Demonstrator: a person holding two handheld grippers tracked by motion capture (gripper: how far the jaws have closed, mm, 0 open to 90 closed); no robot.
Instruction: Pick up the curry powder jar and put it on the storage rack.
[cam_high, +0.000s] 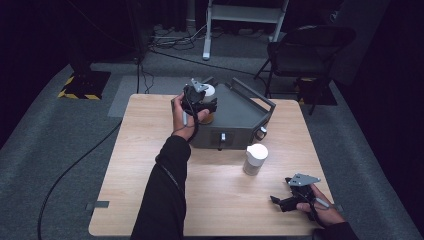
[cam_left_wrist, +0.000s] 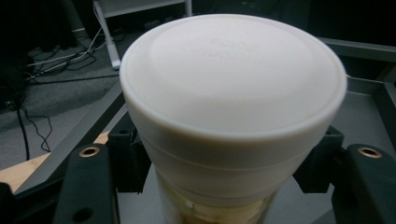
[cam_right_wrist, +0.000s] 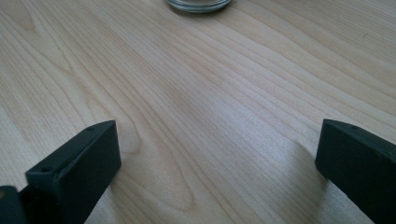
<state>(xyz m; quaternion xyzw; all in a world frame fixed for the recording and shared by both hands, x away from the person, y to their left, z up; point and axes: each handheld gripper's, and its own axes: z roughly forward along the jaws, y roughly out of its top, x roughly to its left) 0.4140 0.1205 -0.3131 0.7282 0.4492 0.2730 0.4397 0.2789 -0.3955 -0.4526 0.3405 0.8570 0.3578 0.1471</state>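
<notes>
Left gripper jaws clamp a white-lidded jar over the grey metal tray. Right gripper rests on the wooden table, jaws wide apart, holding nothing.

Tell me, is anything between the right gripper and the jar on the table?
Nothing visible. The right gripper rests on the table with jaws wide apart, and bare wood runs from it to the jar. The left gripper is off at the grey tray, closed on another jar.
</notes>
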